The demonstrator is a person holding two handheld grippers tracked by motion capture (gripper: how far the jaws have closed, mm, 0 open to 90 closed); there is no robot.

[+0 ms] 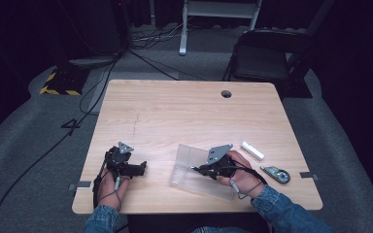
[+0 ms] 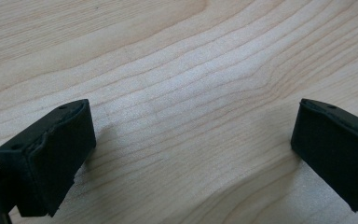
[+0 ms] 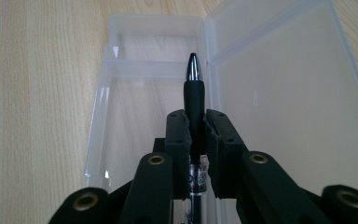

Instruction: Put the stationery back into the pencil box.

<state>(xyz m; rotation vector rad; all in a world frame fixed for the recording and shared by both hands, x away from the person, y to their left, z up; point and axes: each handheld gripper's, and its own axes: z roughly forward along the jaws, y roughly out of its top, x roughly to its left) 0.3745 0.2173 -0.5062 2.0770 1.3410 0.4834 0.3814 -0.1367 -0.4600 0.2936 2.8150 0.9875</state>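
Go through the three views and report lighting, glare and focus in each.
High view: table evenly lit, surroundings dark, slightly soft. Left gripper view: sharp wood grain, soft shadow beside the left gripper's fingers. Right gripper view: pen tip glints, clear case hazy, near linkage blurred.

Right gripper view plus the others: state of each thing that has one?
Clear plastic case: open, lid laid flat beside the tray.
Pen: clamped in the right tool, tip pointing out over the case.
Left tool: open, jaws wide apart above bare table.
White tube: lying flat.
Tape measure: lying flat.
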